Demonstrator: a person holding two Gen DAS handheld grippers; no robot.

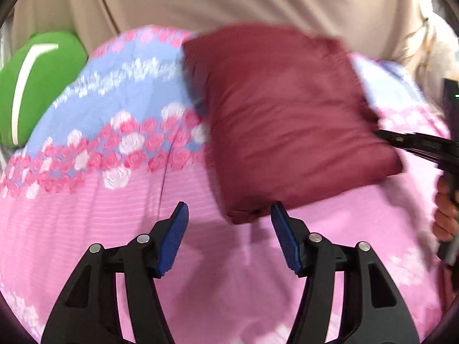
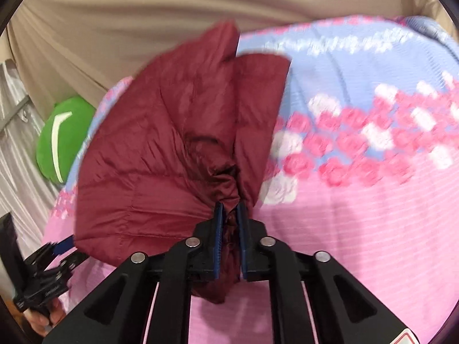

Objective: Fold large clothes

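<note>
the bed carries the jacket, puffy maroon, at its twelve to two o'clock. it looks light, soft and slippery. right tongs are clenched on a bunched edge; left tongs are released, near the six o'clock corner, probably the next hold.

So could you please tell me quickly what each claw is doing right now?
Left claw: open, holding nothing, a corner of the maroon jacket just ahead of it.
Right claw: shut on a bunched edge of the maroon jacket.
</note>
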